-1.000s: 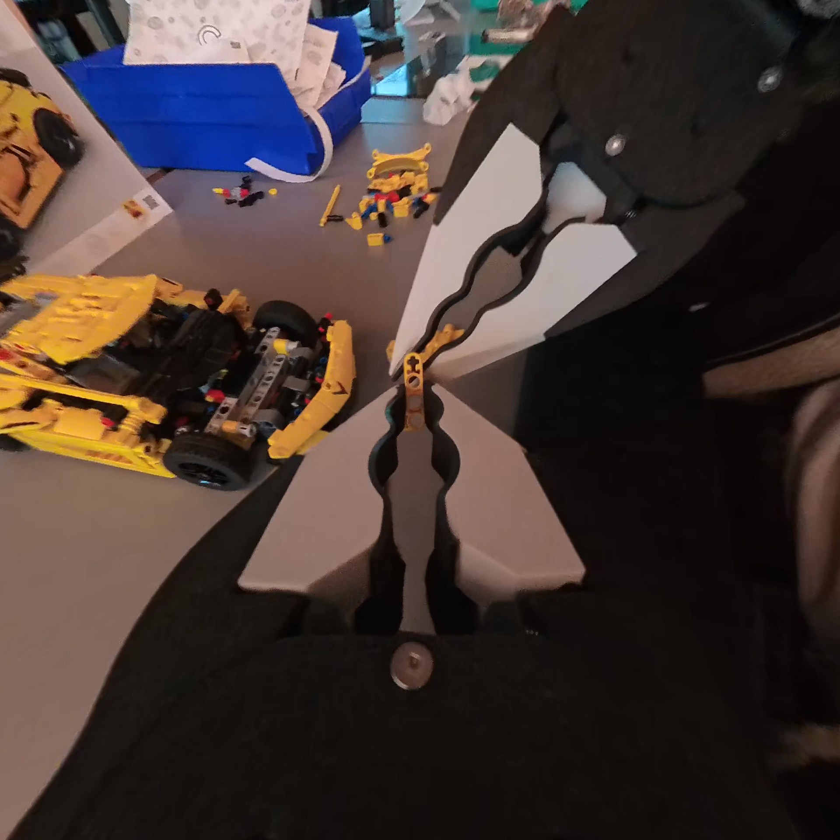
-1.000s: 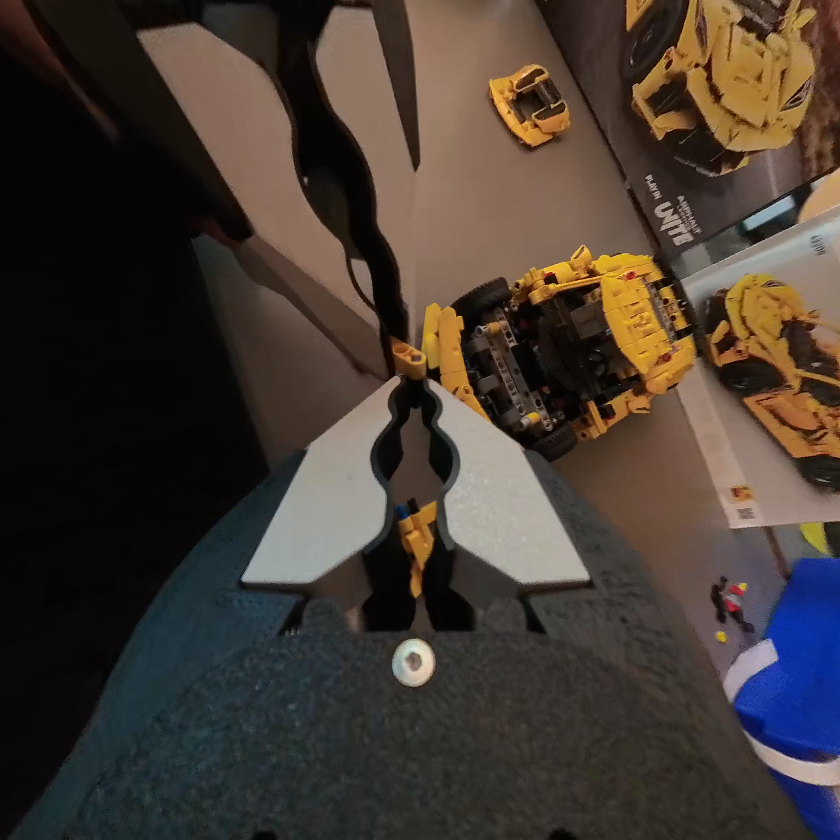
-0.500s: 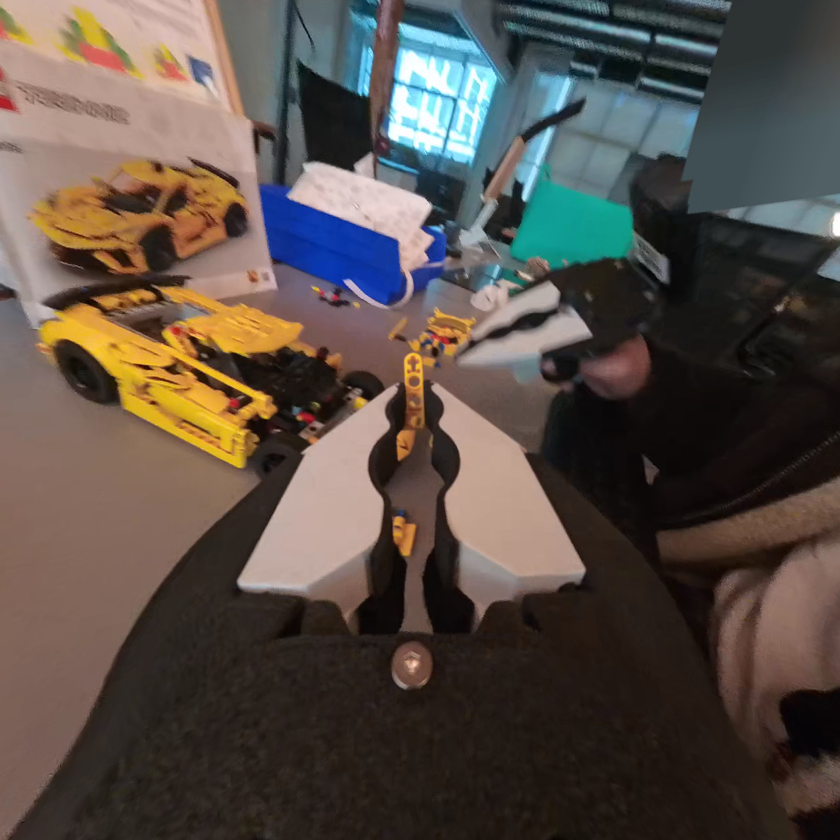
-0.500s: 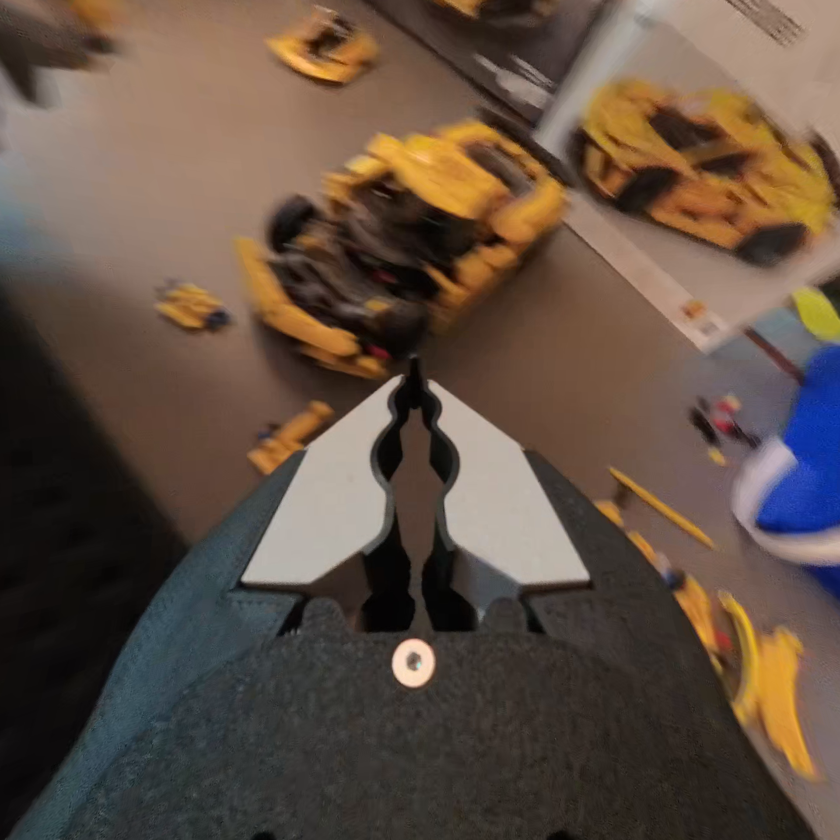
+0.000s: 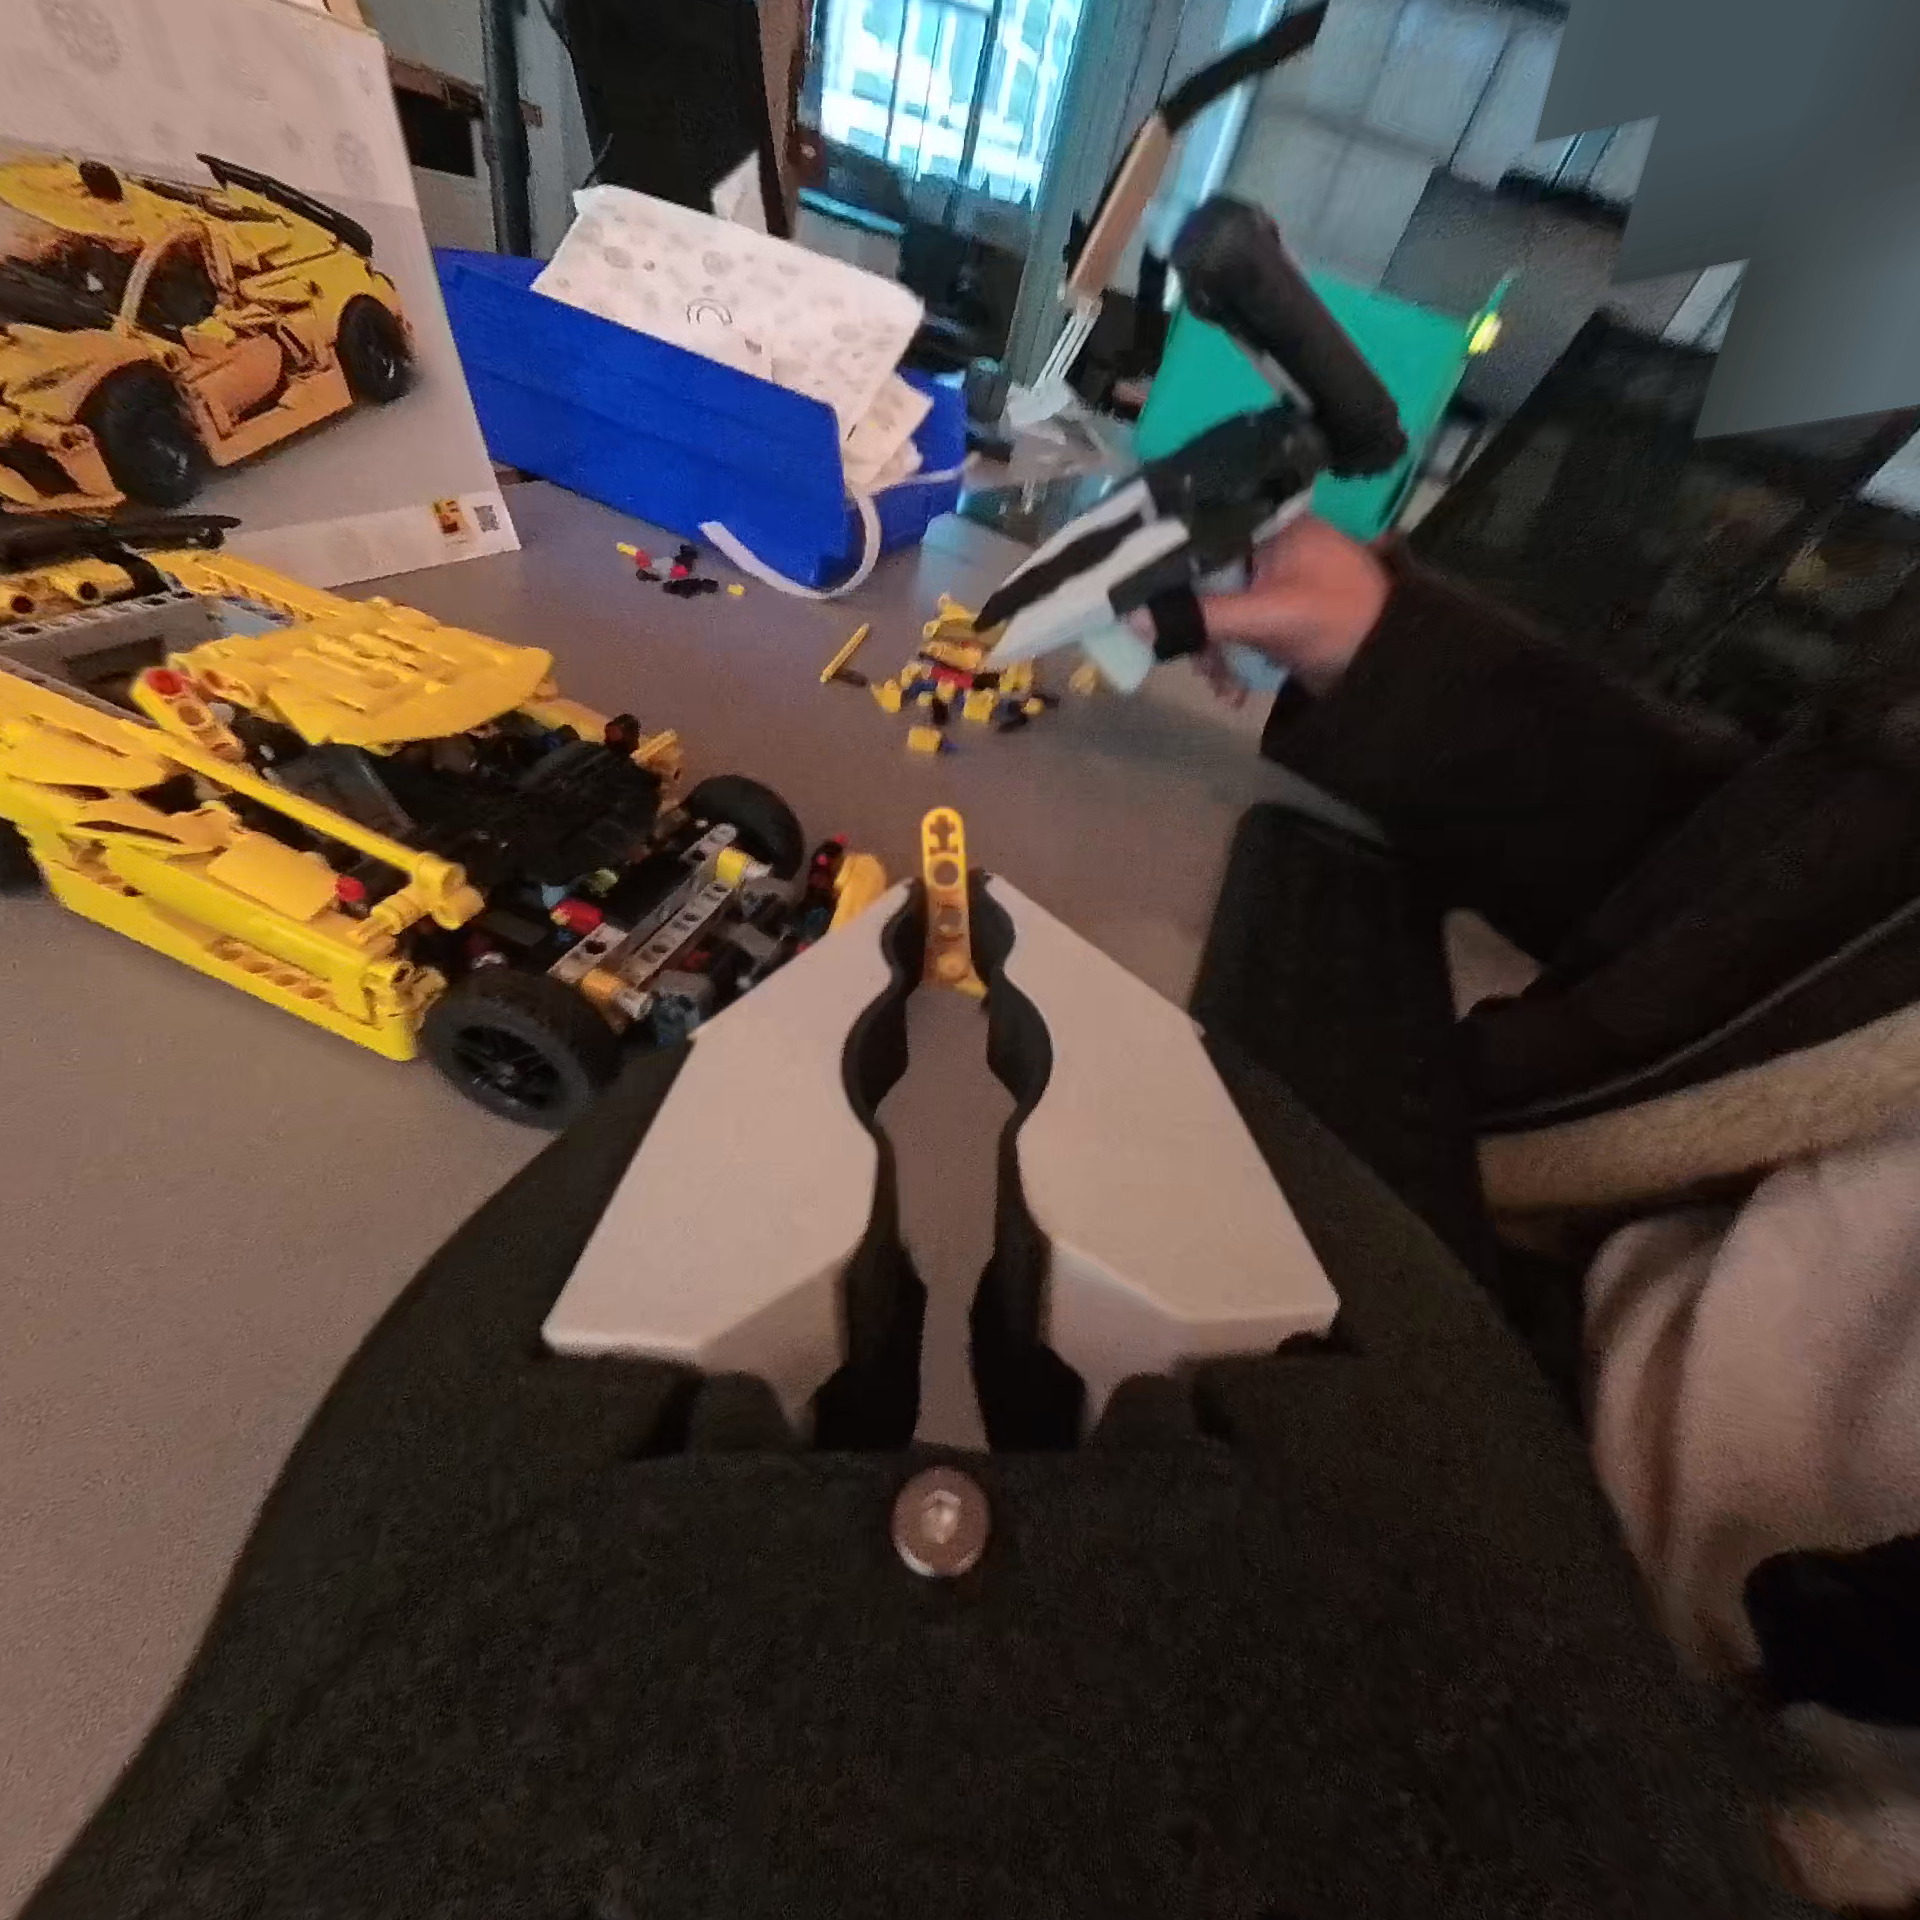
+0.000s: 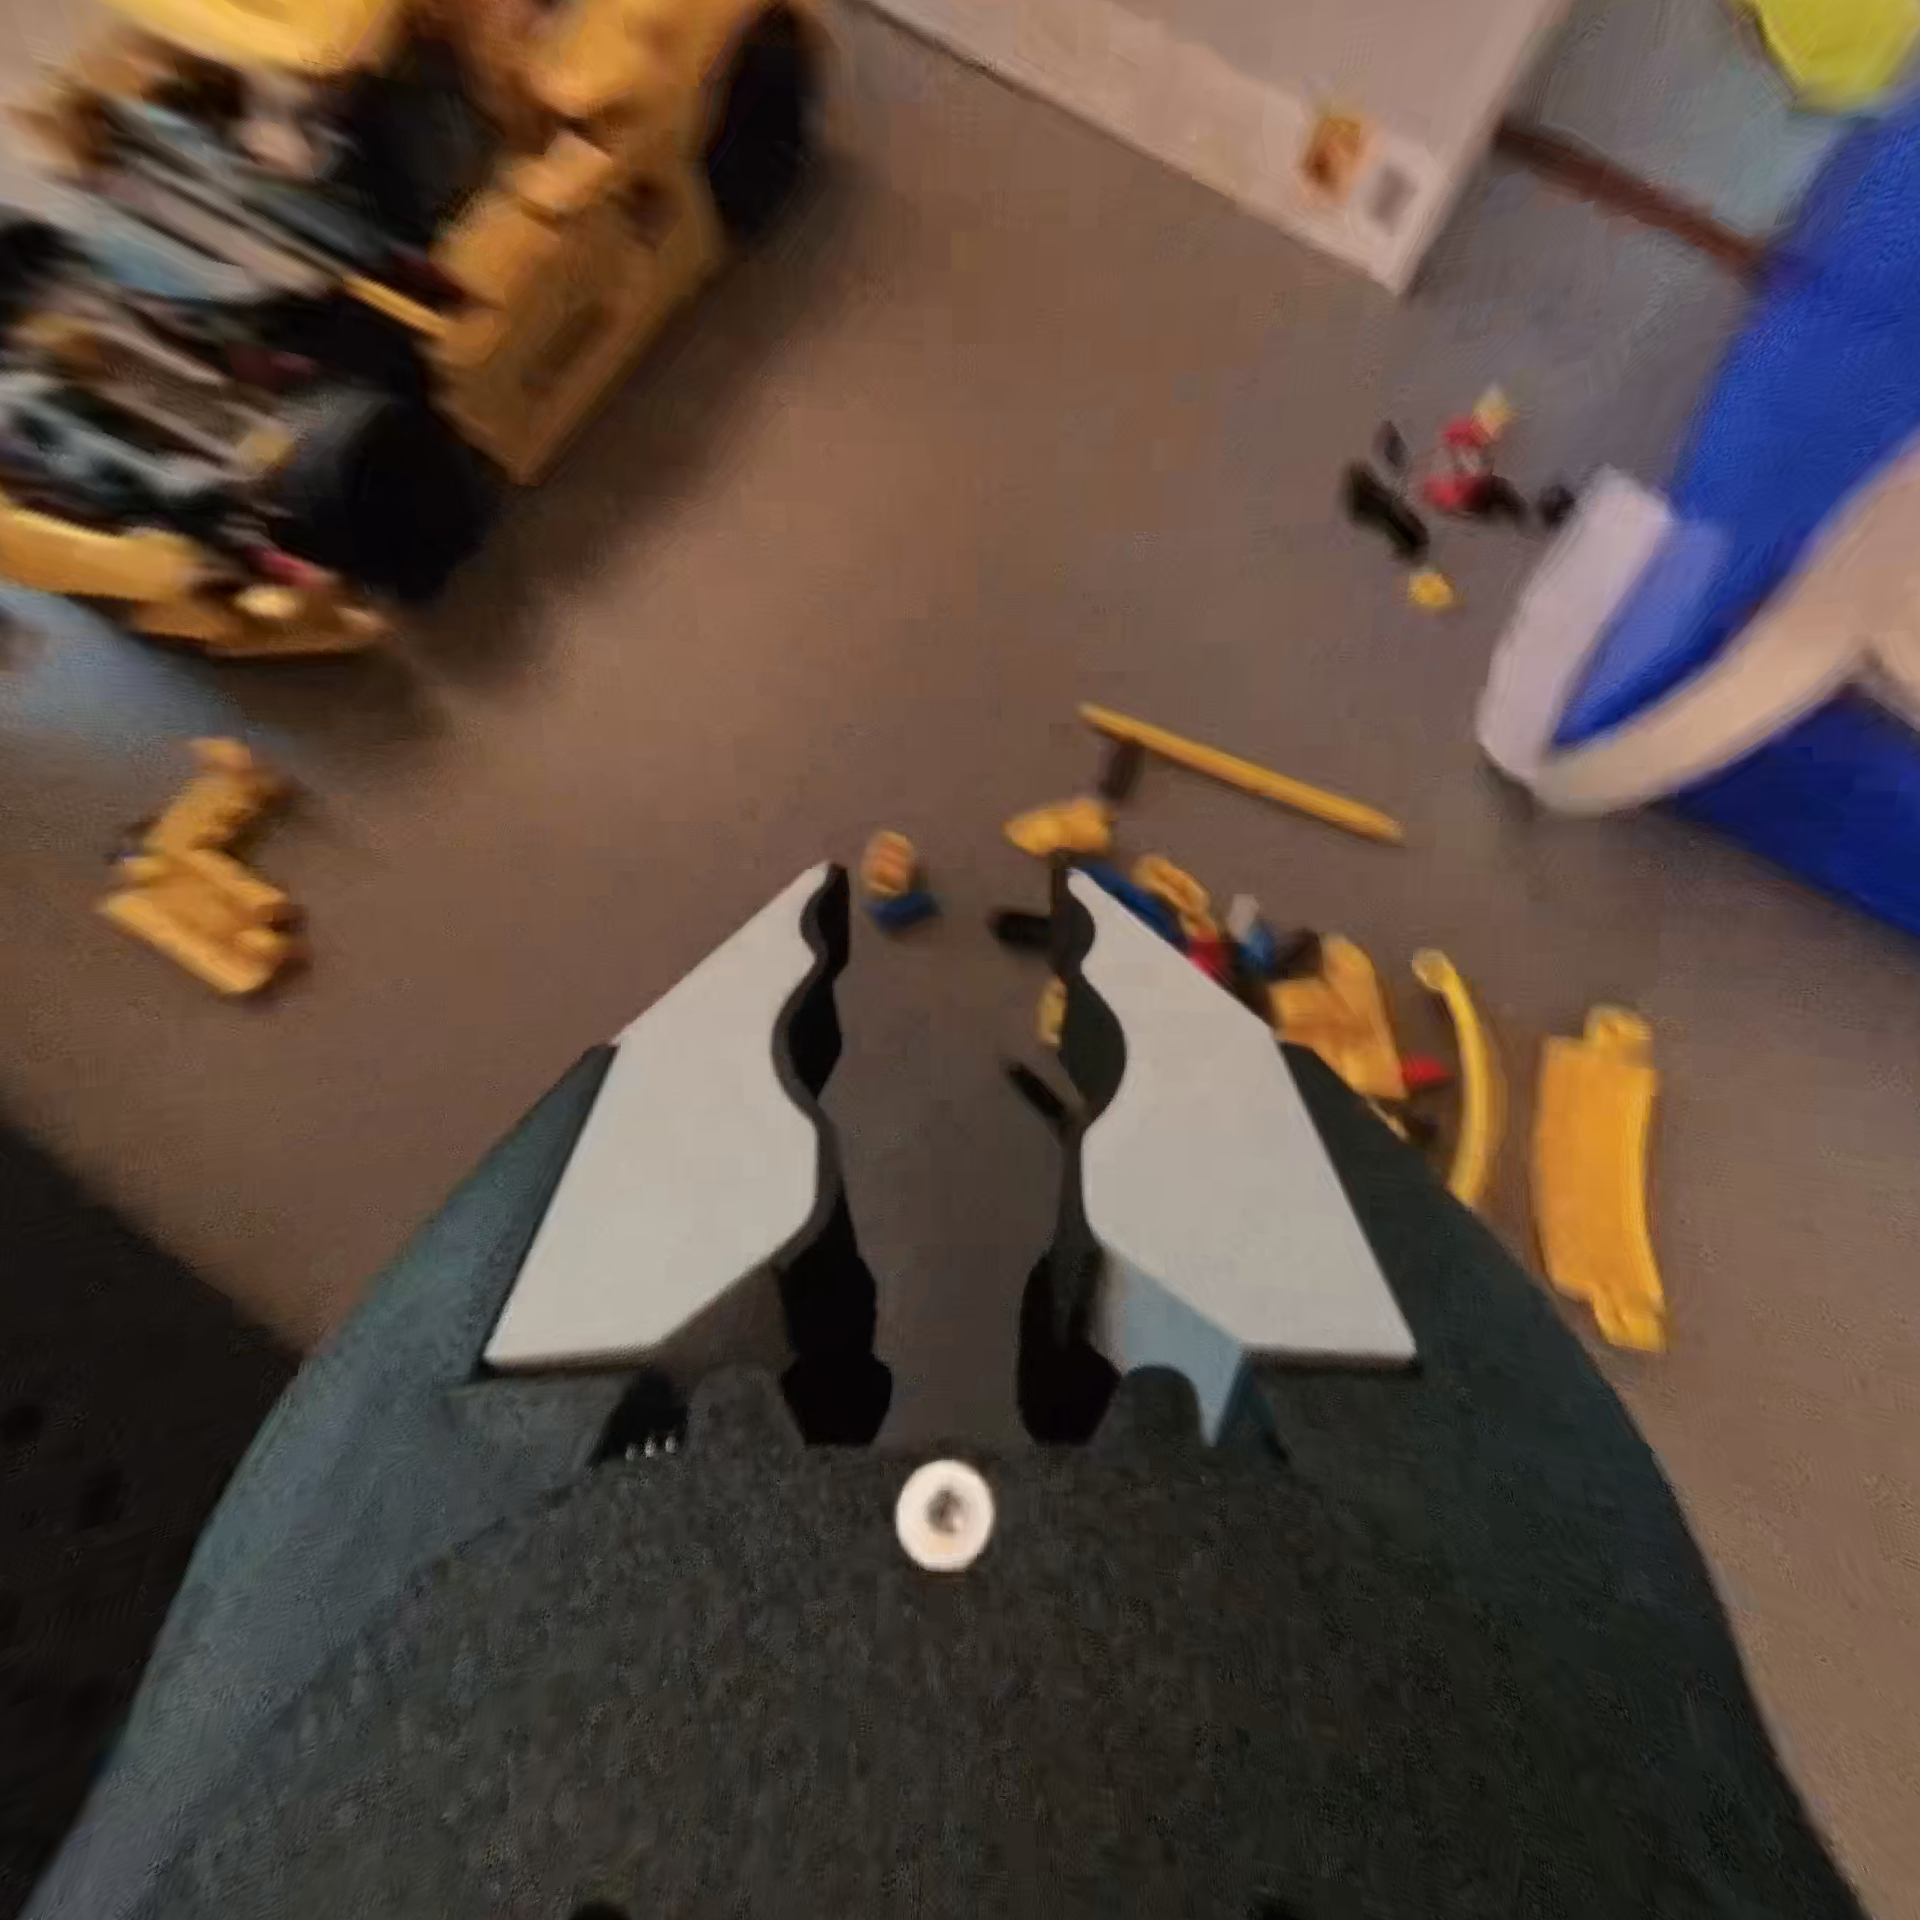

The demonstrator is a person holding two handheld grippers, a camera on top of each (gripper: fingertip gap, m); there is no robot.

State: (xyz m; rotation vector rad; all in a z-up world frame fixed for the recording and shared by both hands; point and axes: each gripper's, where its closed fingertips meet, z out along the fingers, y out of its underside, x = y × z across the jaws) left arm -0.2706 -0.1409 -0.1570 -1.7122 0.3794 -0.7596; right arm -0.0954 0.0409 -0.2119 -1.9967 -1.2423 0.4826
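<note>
Just yellow holed beam [image 5: 945, 902], L hand-held gripper [image 5: 943, 914].

No print legible — (box [image 5: 312, 312] label blurred).

Right tool [image 6: 951, 894] gapes above scattered yellow pieces [image 6: 1340, 1013] (view blurred).
</note>
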